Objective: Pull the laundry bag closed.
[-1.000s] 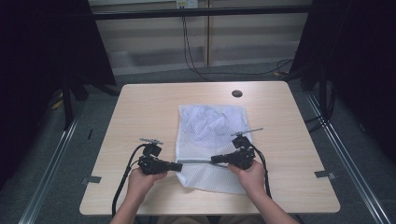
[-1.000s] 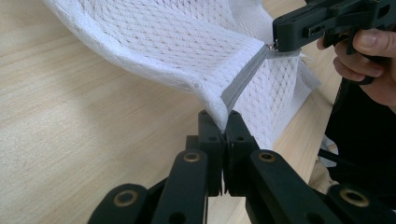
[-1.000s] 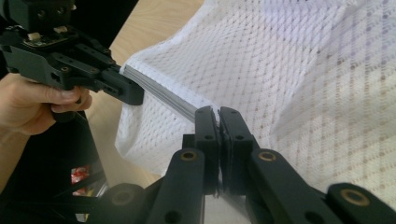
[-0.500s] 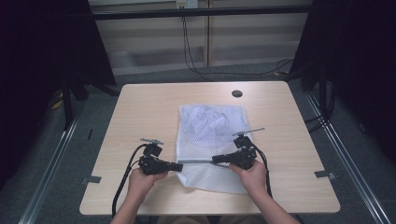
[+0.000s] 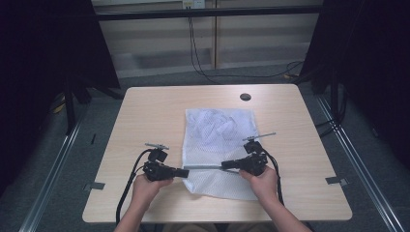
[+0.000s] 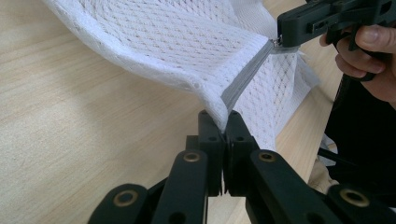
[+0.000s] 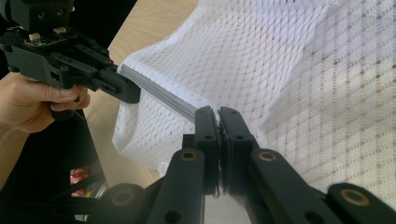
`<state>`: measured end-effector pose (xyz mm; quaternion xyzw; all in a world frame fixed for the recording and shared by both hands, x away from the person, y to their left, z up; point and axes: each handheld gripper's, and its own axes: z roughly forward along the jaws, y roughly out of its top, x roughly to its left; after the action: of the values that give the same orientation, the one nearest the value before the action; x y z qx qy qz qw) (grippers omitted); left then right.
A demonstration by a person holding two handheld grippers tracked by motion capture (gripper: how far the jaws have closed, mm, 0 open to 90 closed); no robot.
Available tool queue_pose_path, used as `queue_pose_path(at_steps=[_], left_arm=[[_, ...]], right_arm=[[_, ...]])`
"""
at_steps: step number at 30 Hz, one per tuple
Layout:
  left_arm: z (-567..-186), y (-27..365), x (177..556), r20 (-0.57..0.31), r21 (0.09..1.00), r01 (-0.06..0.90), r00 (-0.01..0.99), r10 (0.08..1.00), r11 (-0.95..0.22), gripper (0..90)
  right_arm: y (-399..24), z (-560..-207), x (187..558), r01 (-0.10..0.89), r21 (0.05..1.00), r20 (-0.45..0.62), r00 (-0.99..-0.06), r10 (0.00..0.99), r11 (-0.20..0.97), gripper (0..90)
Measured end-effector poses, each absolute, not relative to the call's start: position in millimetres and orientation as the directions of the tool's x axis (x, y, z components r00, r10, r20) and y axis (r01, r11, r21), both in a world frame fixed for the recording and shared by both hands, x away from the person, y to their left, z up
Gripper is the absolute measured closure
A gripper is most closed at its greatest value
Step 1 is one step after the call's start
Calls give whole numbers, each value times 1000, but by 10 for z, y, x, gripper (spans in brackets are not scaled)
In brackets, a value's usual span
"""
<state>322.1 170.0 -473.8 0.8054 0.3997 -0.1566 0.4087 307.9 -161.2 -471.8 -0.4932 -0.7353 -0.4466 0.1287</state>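
Nothing has moved: both grippers remain at the bag's near end.
Your left gripper and right gripper are each clamped on its zip, pulling it taut, probably for opening.

From above we look down on the whole counter; both gripper views sit close, facing each other across the bag.

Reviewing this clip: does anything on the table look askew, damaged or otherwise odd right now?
Nothing looks damaged or spilled. The white mesh laundry bag lies roughly square on the wooden table. Its grey zipper edge is lifted and pulled taut between the left gripper and right gripper, both shut on it; that looks deliberate.
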Motion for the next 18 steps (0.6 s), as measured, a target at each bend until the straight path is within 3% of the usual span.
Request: queue_pose_path(at_steps=[18], left_arm=[[-4740, 1702, 3220, -585, 527, 779, 622, 521, -338, 884]], right_arm=[[-1694, -4726, 3070, 843, 529, 633, -471, 614, 102, 871]])
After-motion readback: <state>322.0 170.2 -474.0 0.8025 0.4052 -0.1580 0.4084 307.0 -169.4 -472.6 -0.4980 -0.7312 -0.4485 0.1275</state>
